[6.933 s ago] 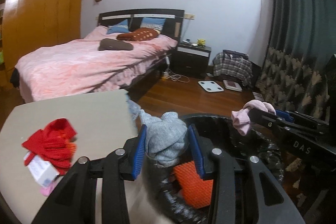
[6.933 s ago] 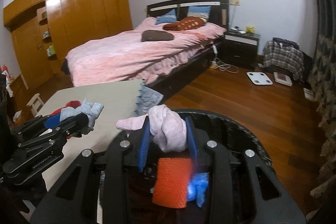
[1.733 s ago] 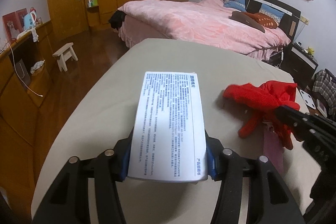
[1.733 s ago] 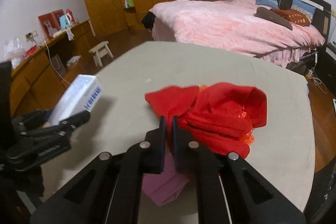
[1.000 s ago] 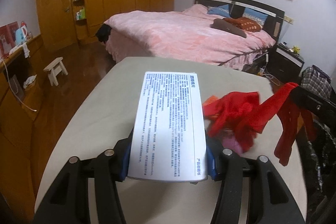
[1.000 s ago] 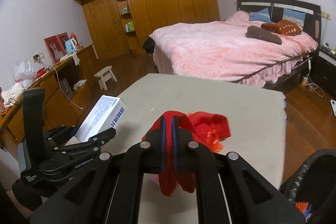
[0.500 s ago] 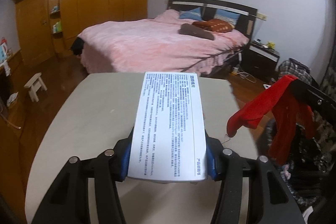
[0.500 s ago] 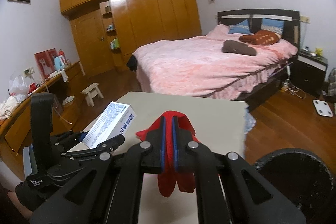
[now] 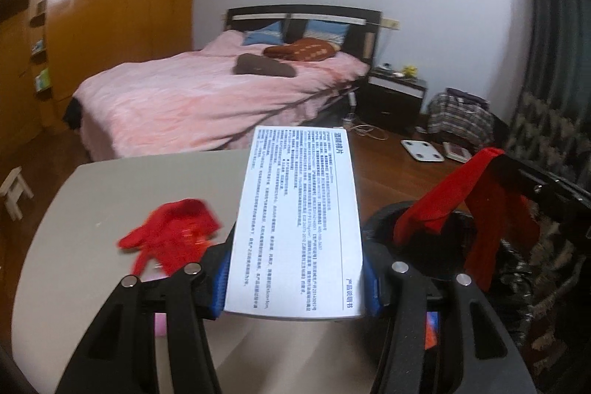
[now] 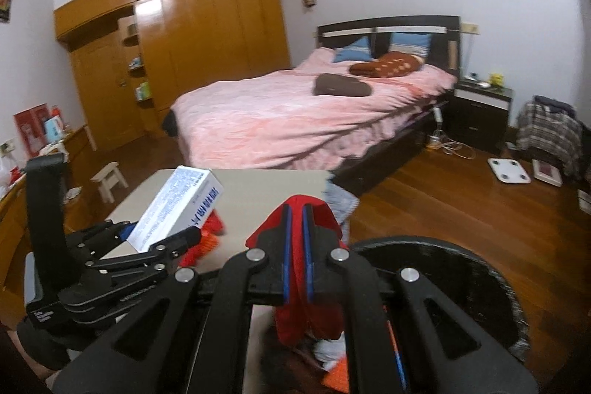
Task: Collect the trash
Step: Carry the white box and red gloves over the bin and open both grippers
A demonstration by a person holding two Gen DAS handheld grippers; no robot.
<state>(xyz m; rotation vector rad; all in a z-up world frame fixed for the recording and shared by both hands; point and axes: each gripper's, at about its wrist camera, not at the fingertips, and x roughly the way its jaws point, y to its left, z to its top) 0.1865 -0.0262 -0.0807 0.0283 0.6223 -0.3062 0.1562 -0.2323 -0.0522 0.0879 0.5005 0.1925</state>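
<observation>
My left gripper [image 9: 295, 277] is shut on a white printed box [image 9: 299, 231] and holds it above the table's right edge; the box also shows in the right wrist view [image 10: 177, 209]. My right gripper [image 10: 297, 253] is shut on a red cloth [image 10: 306, 316] that hangs over the black trash bin [image 10: 480, 268]. In the left wrist view the red cloth [image 9: 480, 209] dangles above the bin [image 9: 380, 220]. Another red cloth [image 9: 173, 235] lies on the beige table [image 9: 92, 246]. A pink item [image 9: 160, 324] sits below it.
The bin holds an orange item [image 10: 338, 375] and other trash. A pink bed [image 10: 314, 120] stands behind the table. A nightstand [image 10: 480, 113], a white scale [image 10: 509, 170] and a plaid bag [image 10: 546, 132] are on the wood floor at the right. A small stool [image 10: 109, 180] stands left.
Both grippers have swung right, from over the table to the bin. The red cloth was lifted off the table and now hangs over the bin. The box stayed gripped.
</observation>
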